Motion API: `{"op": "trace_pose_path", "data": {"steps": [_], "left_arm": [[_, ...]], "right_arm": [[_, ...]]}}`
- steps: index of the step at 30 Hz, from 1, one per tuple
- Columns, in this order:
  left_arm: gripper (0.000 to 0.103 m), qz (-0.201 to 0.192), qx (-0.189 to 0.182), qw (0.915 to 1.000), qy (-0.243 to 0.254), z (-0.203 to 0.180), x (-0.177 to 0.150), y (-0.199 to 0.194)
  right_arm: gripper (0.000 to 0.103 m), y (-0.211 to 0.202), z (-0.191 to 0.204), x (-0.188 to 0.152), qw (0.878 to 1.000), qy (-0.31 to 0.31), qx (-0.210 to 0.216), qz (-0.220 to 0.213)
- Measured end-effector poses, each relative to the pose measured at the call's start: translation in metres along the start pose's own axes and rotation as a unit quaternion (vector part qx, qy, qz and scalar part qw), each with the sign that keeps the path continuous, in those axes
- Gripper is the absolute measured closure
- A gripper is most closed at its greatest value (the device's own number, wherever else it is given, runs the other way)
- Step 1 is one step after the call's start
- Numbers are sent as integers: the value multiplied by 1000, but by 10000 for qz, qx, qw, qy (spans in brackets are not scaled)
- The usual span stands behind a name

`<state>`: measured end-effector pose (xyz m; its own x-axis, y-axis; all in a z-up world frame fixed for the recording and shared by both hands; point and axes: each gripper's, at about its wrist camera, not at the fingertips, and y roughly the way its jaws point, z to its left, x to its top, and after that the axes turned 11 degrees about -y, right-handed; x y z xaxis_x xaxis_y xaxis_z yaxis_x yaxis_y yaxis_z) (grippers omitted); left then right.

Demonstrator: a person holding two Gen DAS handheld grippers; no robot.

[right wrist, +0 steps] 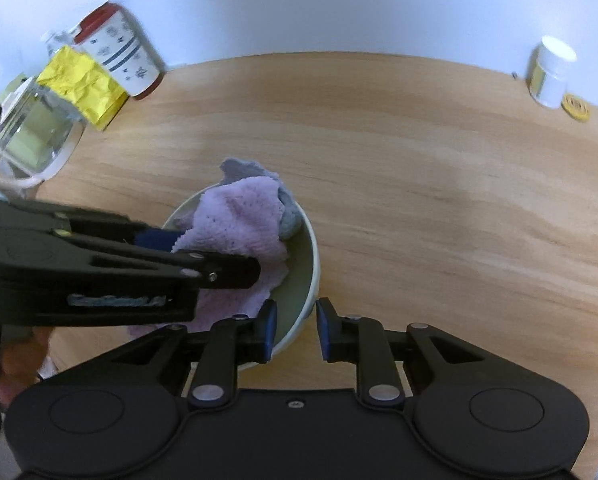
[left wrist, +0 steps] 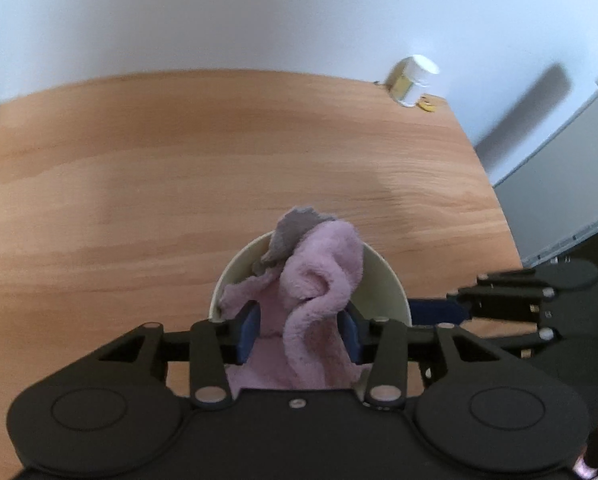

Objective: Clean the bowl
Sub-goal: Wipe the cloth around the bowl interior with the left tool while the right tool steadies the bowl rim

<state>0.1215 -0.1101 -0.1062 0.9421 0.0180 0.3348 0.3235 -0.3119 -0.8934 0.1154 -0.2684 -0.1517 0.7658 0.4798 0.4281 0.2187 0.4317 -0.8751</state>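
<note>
A cream bowl [left wrist: 383, 284] sits on the wooden table near its front edge; it also shows in the right wrist view [right wrist: 305, 264]. My left gripper [left wrist: 301, 330] is shut on a pink and grey cloth [left wrist: 323, 276] and holds it inside the bowl. In the right wrist view the cloth [right wrist: 239, 224] fills the bowl's left half, and the left gripper [right wrist: 215, 258] reaches in from the left. My right gripper [right wrist: 296, 330] straddles the bowl's near rim, one finger inside and one outside, with a gap to the outer finger.
A white-lidded jar [right wrist: 551, 72] and a yellow disc [right wrist: 575, 109] stand at the table's far right corner. A red-lidded canister [right wrist: 119, 56], a yellow foil packet [right wrist: 83, 84] and a glass jug [right wrist: 35, 132] stand at the far left.
</note>
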Motion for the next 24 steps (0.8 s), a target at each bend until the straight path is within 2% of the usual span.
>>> {"op": "trace_pose_path", "data": {"steps": [4, 7, 9, 10, 11, 15, 18, 24], "left_arm": [[60, 114, 108, 9994, 305, -7, -1, -5], [65, 243, 159, 9989, 354, -9, -2, 2], [76, 320, 107, 9990, 303, -7, -2, 6], [88, 339, 83, 9989, 300, -8, -1, 9], [93, 364, 82, 9987, 337, -9, -1, 13], [95, 414, 146, 9981, 438, -14, -2, 24], [96, 466, 137, 9987, 143, -11, 1, 33], [99, 449, 162, 9982, -356, -4, 2, 47]], "right_arm": [[75, -5, 1, 3, 9999, -99, -6, -73], [75, -3, -4, 5, 10000, 24, 21, -83], [75, -1, -7, 6, 9999, 131, 19, -89], [75, 0, -8, 7, 9998, 158, 35, -93], [75, 0, -10, 7, 9998, 185, 54, -98], [78, 3, -15, 8, 9991, 317, 262, -46], [85, 4, -12, 8, 9995, 221, 228, -25], [83, 5, -5, 8, 9997, 18, 247, 7]]}}
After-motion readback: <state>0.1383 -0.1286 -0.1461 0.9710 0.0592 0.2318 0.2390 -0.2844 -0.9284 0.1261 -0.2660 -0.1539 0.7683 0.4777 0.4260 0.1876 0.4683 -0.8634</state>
